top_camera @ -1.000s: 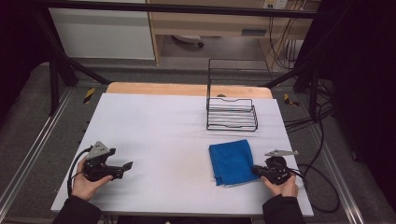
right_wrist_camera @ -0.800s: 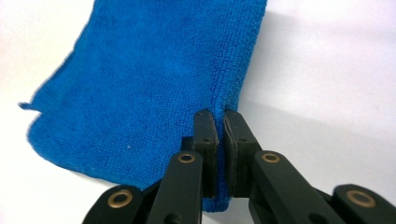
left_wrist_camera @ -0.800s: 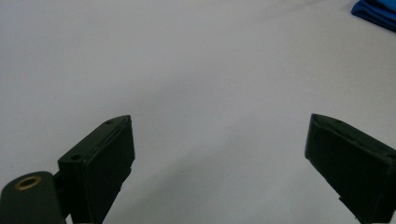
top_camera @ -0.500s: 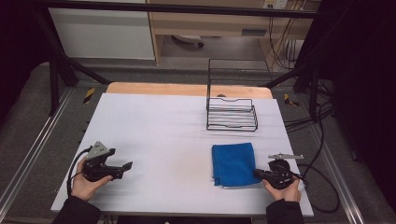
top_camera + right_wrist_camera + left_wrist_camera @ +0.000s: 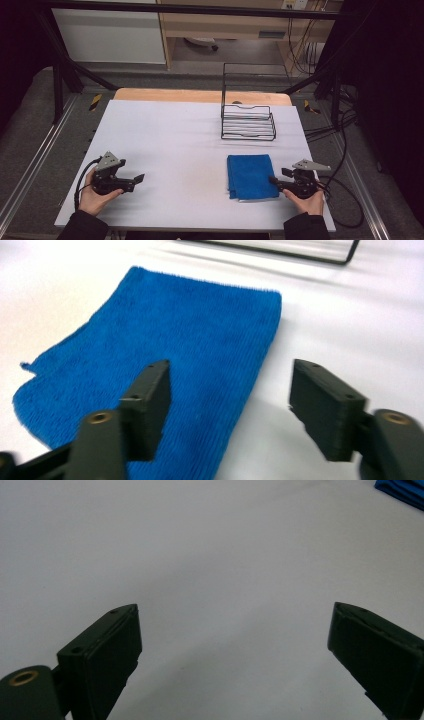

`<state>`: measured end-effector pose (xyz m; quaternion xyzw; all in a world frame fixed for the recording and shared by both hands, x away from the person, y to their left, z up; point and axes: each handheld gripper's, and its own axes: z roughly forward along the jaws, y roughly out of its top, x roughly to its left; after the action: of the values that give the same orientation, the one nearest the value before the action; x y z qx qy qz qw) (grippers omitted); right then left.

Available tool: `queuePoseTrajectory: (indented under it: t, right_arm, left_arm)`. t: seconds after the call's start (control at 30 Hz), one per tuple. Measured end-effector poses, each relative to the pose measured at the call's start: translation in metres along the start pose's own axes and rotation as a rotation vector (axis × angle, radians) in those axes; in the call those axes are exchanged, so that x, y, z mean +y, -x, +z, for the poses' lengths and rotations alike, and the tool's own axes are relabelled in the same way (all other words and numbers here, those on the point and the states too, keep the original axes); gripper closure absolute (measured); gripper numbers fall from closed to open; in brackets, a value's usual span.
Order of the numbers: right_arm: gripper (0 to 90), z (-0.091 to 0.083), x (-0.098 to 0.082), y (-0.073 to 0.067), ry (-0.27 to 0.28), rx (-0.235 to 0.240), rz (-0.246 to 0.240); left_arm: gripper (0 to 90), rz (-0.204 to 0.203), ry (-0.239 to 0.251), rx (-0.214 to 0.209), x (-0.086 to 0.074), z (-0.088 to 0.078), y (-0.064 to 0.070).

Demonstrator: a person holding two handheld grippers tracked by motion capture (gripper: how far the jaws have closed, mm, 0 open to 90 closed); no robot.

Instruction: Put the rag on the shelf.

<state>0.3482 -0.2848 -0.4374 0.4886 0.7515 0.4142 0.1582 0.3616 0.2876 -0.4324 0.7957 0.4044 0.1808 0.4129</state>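
High view: left claw [image 5: 139,178] open, empty, low over white desk [image 5: 170,135], near-left. Right claw [image 5: 274,181] open at right edge of folded blue cloth [image 5: 250,176], near-right. Wire rack [image 5: 247,121] farther back, beyond cloth.

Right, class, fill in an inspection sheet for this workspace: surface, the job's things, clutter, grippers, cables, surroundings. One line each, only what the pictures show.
Surface: white table top, a wooden strip along its far edge; faint smudge near the middle.
Job's things: folded blue cloth lying flat at the near right; black wire rack upright beyond it, apart from the cloth, nothing seen in it.
Clutter: nothing seen.
Grippers: left gripper held low at the near left, jaws wide open over bare table; right gripper at the cloth's right edge, jaws open, one over the cloth, one over the table.
Cables: a black cable loops from the right gripper off the table edge; more hang at the far right.
Surroundings: grey floor, dark frame posts, shelving behind.
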Motion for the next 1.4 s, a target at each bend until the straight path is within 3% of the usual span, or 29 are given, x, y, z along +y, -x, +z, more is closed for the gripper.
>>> queuePoseTrajectory:
  t: [0.2, 0.4, 0.87, 1.4]
  right_arm:
    - [16.7, 0.007, 0.007, 0.005, 0.030, 0.037, -0.028]
    - [8.2, 0.012, 0.014, 0.011, 0.029, 0.079, -0.040]
    - [5.0, 0.013, 0.015, 0.013, 0.049, 0.079, -0.061]
    - [3.8, 0.011, 0.013, 0.010, 0.056, 0.062, -0.064]
  left_arm:
    - [6.3, 0.003, -0.007, 0.000, 0.004, 0.004, 0.005]
    - [6.3, 0.006, -0.006, -0.010, 0.014, 0.009, 0.015]
    - [7.1, 0.067, -0.040, -0.066, 0.051, 0.050, 0.065]
    - [10.0, 0.090, -0.047, -0.118, 0.089, 0.098, 0.114]
